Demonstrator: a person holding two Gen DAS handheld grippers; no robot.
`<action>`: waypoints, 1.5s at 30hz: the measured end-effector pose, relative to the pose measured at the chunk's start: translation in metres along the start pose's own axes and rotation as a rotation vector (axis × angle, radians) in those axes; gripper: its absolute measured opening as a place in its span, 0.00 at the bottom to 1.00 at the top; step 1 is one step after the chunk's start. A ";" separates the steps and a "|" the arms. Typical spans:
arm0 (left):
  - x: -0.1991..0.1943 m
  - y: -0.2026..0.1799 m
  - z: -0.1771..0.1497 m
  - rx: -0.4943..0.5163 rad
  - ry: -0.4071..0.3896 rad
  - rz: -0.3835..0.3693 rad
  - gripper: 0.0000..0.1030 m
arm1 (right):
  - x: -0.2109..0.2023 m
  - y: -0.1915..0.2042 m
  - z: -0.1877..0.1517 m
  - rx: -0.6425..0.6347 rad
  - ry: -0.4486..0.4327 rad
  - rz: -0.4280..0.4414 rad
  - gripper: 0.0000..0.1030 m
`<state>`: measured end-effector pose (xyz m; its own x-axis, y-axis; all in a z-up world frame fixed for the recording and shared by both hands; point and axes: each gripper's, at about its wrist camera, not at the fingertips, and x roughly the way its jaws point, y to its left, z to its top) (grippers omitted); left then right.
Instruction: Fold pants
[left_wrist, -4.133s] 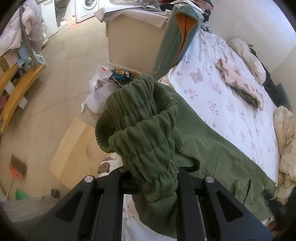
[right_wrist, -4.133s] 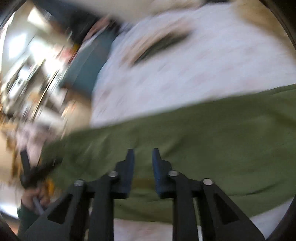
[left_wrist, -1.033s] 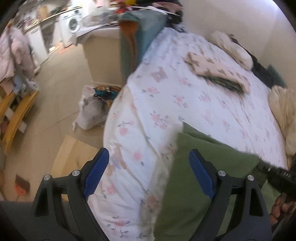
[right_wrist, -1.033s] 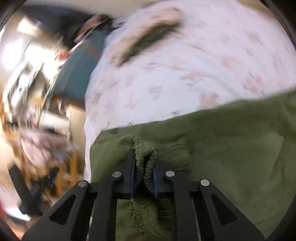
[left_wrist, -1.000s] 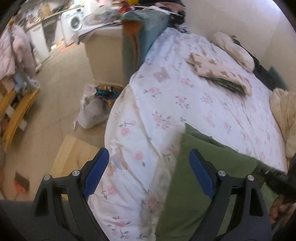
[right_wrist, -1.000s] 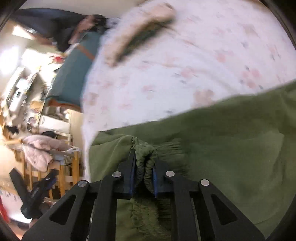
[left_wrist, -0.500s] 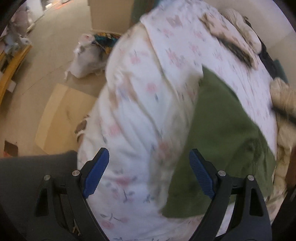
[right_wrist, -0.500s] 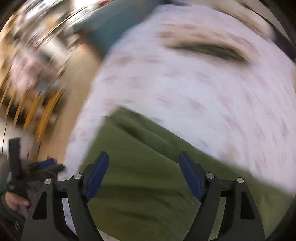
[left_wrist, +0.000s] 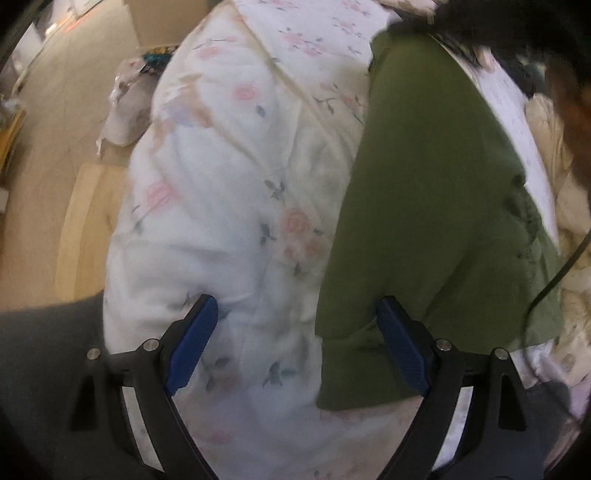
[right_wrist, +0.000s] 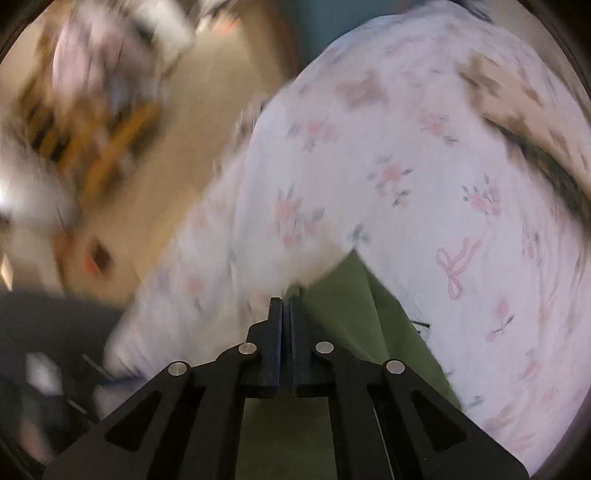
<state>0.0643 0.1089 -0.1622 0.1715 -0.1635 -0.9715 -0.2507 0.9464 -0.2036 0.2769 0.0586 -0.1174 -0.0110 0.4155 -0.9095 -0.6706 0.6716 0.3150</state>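
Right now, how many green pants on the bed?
1. The green pants lie folded on the floral bedsheet, right of the open left gripper; the right wrist view shows the same pants below its shut gripper. Blur may hide other garments.

Soft daylight; heavy motion blur right view; fisheye edges dark.

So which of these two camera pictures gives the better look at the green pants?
The left wrist view. There the green pants lie folded flat on the flowered bedspread, with most edges visible. The right wrist view is blurred and shows only a narrow green strip beyond the shut right gripper.
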 end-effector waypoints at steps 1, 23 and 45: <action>0.006 -0.004 0.001 0.021 0.018 0.024 0.86 | -0.002 -0.009 0.002 0.049 -0.036 0.001 0.00; -0.005 -0.030 -0.006 0.096 -0.013 0.095 0.86 | 0.001 -0.023 -0.233 0.269 0.082 -0.068 0.00; 0.013 -0.135 0.023 0.361 -0.178 0.088 0.86 | -0.062 -0.067 -0.425 1.233 -0.537 0.245 0.93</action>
<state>0.1224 -0.0146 -0.1449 0.3346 -0.0572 -0.9406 0.0730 0.9967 -0.0346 0.0069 -0.2731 -0.1974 0.4437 0.5967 -0.6686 0.4005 0.5354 0.7436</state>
